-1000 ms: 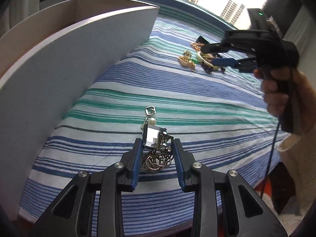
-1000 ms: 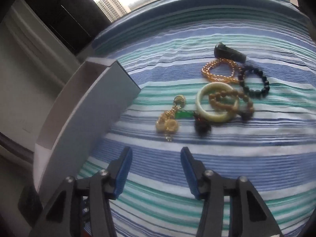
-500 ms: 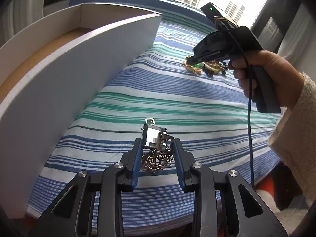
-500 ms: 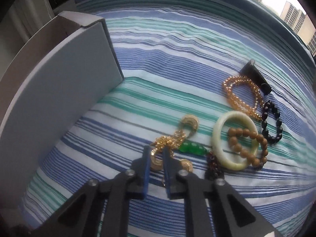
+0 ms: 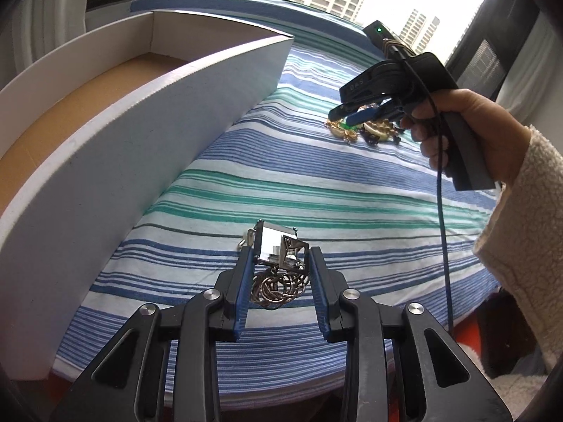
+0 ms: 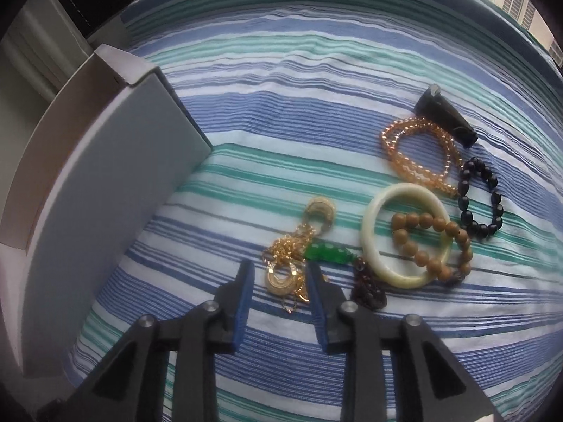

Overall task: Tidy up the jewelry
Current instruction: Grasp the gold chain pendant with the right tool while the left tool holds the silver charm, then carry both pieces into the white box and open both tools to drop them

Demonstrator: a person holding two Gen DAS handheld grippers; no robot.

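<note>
My left gripper [image 5: 279, 260] is shut on a silver necklace [image 5: 279, 263], a mirrored square pendant with linked rings, held above the striped cloth [image 5: 316, 190] beside the white box [image 5: 140, 133]. My right gripper [image 6: 279, 272] stands partly open, its pads either side of a gold chain necklace [image 6: 286, 263] with a green pendant [image 6: 325, 252]; whether they touch it I cannot tell. It also shows in the left wrist view [image 5: 346, 117], over the jewelry pile [image 5: 362, 132].
A pale jade bangle [image 6: 380, 211], brown wooden beads [image 6: 432, 242], black beads [image 6: 484, 200], amber beads [image 6: 418, 154], dark red beads [image 6: 367, 286] and a black case [image 6: 445, 116] lie right of the gold necklace. The box [image 6: 105, 190] stands at left.
The right gripper's jaws were narrow half a second ago and are now wider around the gold necklace. The left gripper has lifted the silver necklace; its trailing chain and pearl have left view.
</note>
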